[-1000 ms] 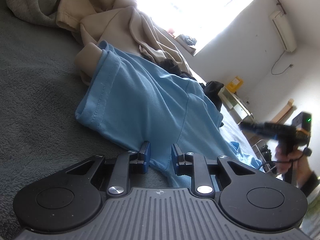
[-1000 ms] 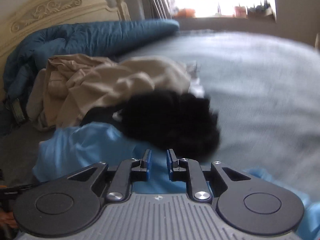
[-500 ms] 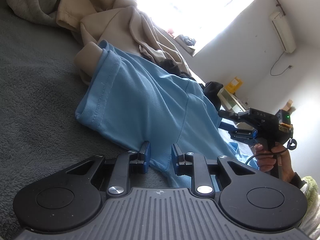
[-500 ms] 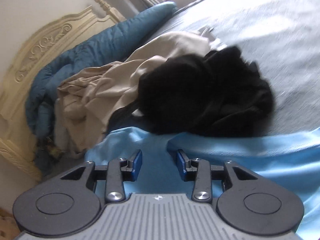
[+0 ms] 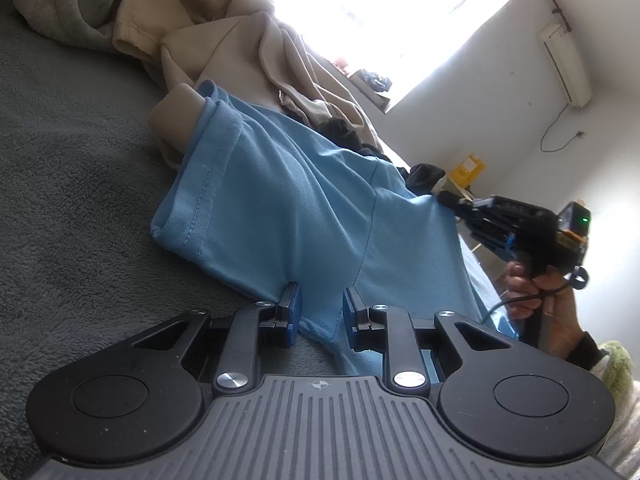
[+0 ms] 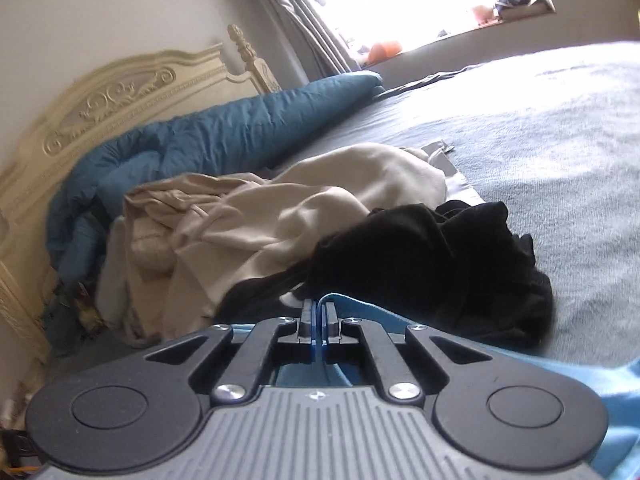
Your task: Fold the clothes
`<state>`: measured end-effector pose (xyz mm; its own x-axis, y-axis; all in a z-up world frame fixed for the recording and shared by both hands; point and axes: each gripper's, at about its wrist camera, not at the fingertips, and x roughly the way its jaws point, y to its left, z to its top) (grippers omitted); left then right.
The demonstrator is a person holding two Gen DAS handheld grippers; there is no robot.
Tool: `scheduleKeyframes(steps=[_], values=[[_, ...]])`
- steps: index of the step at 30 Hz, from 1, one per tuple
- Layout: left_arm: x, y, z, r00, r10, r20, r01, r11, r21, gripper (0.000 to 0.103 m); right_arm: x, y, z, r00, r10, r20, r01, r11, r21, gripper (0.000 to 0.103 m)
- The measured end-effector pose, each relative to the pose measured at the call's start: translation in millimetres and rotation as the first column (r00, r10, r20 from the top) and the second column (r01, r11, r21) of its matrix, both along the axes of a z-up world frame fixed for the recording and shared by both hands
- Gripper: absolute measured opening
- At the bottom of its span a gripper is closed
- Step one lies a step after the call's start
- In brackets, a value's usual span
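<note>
A light blue T-shirt (image 5: 304,200) lies stretched across the grey bed cover, one sleeve toward the upper left. My left gripper (image 5: 322,312) sits at its near edge; a bunched fold of the shirt fills the gap between the blue pads (image 5: 294,308), so it is shut on the cloth. In the left wrist view my right gripper (image 5: 450,200), held by a hand (image 5: 536,292), pinches the shirt's far edge. In the right wrist view my right gripper (image 6: 319,316) has its jaws pressed together on a thin blue hem of the T-shirt (image 6: 520,376).
A beige garment heap (image 6: 256,216) and a black garment (image 6: 432,264) lie just beyond the shirt. A rolled teal duvet (image 6: 224,136) rests against the carved cream headboard (image 6: 120,92). The grey bed cover (image 6: 560,152) stretches right toward the window.
My right gripper came in from the right, opened, then closed on the shirt's far edge, lifting it slightly. The left gripper and its hold on the shirt stayed as they were.
</note>
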<state>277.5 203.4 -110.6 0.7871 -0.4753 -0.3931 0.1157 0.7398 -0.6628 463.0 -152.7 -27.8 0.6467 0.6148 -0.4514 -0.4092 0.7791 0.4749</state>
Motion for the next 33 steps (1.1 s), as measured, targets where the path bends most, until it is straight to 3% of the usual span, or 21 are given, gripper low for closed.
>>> scheduleKeyframes(steps=[3, 8, 10, 11, 12, 14, 16, 19, 23, 26, 29, 33], values=[[0.1, -0.1, -0.1, 1.000, 0.000, 0.000, 0.000, 1.000, -0.001, 0.023, 10.4, 7.1, -7.8, 1.000, -0.004, 0.008, 0.004, 0.999, -0.044, 0.003], [0.2, -0.3, -0.2, 1.000, 0.000, -0.001, 0.000, 1.000, -0.002, 0.023, 28.9, 1.5, -21.7, 0.992, -0.006, -0.126, 0.003, 1.000, -0.026, 0.004], [0.4, 0.0, -0.3, 1.000, 0.000, -0.002, 0.000, 1.000, -0.003, 0.023, 30.6, -4.7, -18.5, 0.985, -0.008, -0.174, 0.008, 1.000, -0.002, 0.010], [0.2, 0.2, -0.4, 1.000, 0.000, -0.002, 0.000, 1.000, -0.004, 0.023, 30.4, -7.3, -15.0, 0.981, -0.009, -0.194, 0.010, 1.000, 0.002, 0.020], [0.3, 0.3, -0.4, 1.000, 0.000, -0.002, 0.000, 1.000, -0.005, 0.023, 30.2, -9.8, -11.5, 0.977, -0.010, -0.214, 0.012, 1.000, 0.005, 0.039], [0.4, 0.6, -0.6, 1.000, 0.000, -0.003, 0.000, 1.000, -0.009, 0.023, 28.0, -14.6, -1.9, 0.971, -0.044, -0.236, 0.042, 0.999, -0.015, 0.056], [0.6, 1.4, -1.1, 1.000, 0.000, -0.004, 0.000, 1.000, -0.015, 0.023, 26.6, -19.4, 7.0, 0.962, -0.086, -0.260, 0.076, 0.996, -0.049, 0.065], [0.9, 3.7, -1.9, 1.000, -0.001, -0.005, 0.000, 0.999, -0.033, 0.023, 21.5, -30.0, 20.5, 0.941, -0.173, -0.290, 0.155, 0.984, -0.084, 0.067], [0.8, 11.5, -4.6, 1.000, -0.006, 0.000, 0.006, 0.995, -0.102, 0.023, -9.8, -56.1, 57.9, 0.926, -0.269, -0.266, 0.259, 0.963, -0.072, 0.066], [-1.2, 17.8, -4.3, 1.000, 0.000, 0.020, 0.003, 0.988, -0.154, 0.023, -67.1, -82.4, 113.0, 0.940, -0.305, -0.152, 0.295, 0.952, -0.087, 0.066], [-7.9, 21.8, 2.5, 0.998, 0.023, 0.065, -0.012, 0.987, -0.158, 0.028, -151.0, -114.1, 179.2, 0.944, -0.329, -0.012, 0.326, 0.940, -0.100, 0.065], [-28.9, 19.6, 20.8, 0.986, 0.032, 0.161, -0.014, 0.994, -0.108, 0.030, -268.3, -148.7, 247.1, 0.911, -0.372, 0.177, 0.400, 0.900, -0.170, 0.065]])
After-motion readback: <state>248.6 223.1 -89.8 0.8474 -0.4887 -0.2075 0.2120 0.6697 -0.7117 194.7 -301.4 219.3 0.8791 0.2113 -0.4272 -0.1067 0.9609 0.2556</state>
